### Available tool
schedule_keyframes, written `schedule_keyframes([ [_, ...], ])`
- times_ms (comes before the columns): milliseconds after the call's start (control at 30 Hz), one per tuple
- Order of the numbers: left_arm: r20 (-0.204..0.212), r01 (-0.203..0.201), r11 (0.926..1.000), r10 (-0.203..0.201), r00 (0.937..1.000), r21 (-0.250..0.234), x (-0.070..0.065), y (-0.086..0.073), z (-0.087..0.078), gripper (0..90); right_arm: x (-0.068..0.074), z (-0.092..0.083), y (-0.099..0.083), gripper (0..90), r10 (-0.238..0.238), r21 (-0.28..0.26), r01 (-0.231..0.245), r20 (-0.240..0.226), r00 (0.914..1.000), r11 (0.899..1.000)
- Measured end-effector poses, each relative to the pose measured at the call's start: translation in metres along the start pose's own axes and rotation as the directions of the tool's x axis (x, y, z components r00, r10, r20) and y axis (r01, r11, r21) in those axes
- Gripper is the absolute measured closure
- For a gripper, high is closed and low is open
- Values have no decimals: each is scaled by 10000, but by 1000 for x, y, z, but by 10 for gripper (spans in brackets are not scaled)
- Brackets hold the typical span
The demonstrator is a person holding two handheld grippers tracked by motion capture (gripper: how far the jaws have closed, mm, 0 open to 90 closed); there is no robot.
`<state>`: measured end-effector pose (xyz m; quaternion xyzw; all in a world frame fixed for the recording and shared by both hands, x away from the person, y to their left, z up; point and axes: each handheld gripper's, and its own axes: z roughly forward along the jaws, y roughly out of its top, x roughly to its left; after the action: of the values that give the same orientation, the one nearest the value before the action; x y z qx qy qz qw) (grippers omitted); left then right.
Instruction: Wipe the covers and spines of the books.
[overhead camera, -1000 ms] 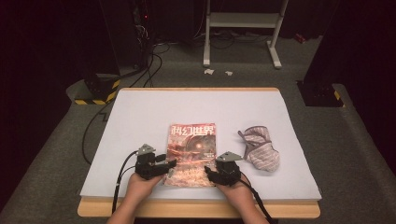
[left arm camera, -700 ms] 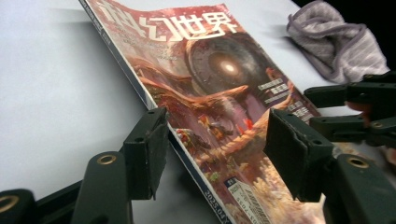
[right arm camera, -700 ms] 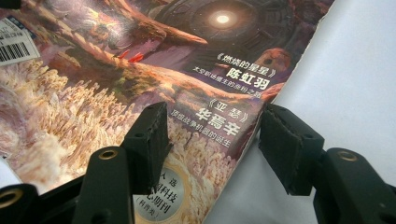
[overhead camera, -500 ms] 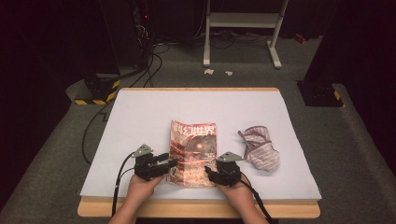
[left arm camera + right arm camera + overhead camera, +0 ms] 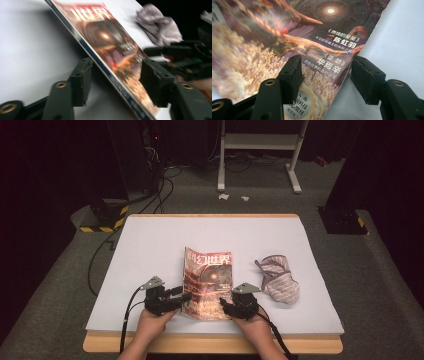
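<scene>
Magazine (image 5: pixel 207 280) tilted up between hand-held grippers.

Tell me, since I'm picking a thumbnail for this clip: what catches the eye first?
The red-orange magazine at the near middle of the white table, its left edge raised off the surface. A hand-held gripper flanks it on each side, left and right. To its right lies a crumpled striped cloth.
</scene>
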<state>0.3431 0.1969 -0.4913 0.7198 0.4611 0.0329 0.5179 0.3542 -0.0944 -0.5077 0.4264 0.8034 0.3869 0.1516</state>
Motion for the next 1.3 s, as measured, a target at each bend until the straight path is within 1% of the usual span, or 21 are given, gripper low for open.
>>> schedule_keyframes([
  [67, -322, -479, 9984, 489, 9983, 300, -8, -4, 8, 443, 0, 0, 0, 422, -10, -4, 10, 2, 10000, 10000],
  [100, -300, -515, 9981, 525, 9982, 326, -9, -4, 9, 441, 0, 0, 0, 422, -37, -13, 37, 12, 10000, 10000],
  [167, -161, -445, 9987, 449, 9989, 243, -10, -3, 8, 438, 0, 0, 0, 422, -37, -16, 37, 12, 10000, 10000],
  [233, -130, -541, 9983, 544, 9984, 211, -10, -2, 6, 433, 0, 0, 0, 422, -32, -15, 32, 5, 10000, 10000],
  [367, -448, -841, 9961, 852, 9954, 274, -14, -4, 5, 413, 0, 0, 0, 421, -31, -21, 31, -7, 10000, 10000],
  [533, -610, -1079, 9938, 1094, 9921, 279, -18, -6, 2, 408, 0, 0, 0, 420, -37, -23, 37, 6, 10000, 10000],
  [633, -673, -1135, 9933, 1146, 9911, 195, -21, -8, -1, 406, 0, 0, 0, 417, -65, 2, 65, -26, 10000, 10000],
  [700, -730, -1105, 9938, 1113, 9911, 156, -23, -9, -2, 405, -1, -2, -1, 417, -141, 65, 141, -137, 9998, 9999],
  [800, -695, -1179, 9927, 1195, 9904, 270, -27, -11, -1, 405, -2, -6, -4, 412, -142, 157, 149, -418, 9990, 9998],
  [867, -762, -1253, 9915, 1276, 9889, 336, -29, -13, 1, 406, -4, -6, -4, 410, -142, 195, 153, -523, 9985, 9997],
  [933, -938, -1362, 9900, 1392, 9858, 376, -33, -15, 2, 409, -3, -6, -4, 407, -155, 198, 165, -512, 9986, 9997],
  [1000, -994, -1444, 9888, 1474, 9841, 369, -37, -17, 4, 411, -3, -6, -4, 406, -168, 176, 176, -482, 9987, 9997],
  [1100, -1246, -1650, 9858, 1677, 9779, 318, -42, -19, 5, 413, -3, -6, -4, 406, -143, 211, 154, -498, 9987, 9997],
  [1167, -1295, -1616, 9866, 1630, 9781, 218, -43, -20, 6, 418, -2, -6, -4, 406, -123, 218, 133, -485, 9987, 9997],
  [1233, -1381, -1648, 9861, 1658, 9764, 188, -45, -21, 6, 424, -2, -6, -3, 406, -118, 207, 127, -453, 9989, 9997],
  [1300, -1384, -1655, 9861, 1662, 9763, 168, -45, -21, 6, 424, -1, -5, -3, 401, -88, 207, 96, -409, 9991, 9997],
])
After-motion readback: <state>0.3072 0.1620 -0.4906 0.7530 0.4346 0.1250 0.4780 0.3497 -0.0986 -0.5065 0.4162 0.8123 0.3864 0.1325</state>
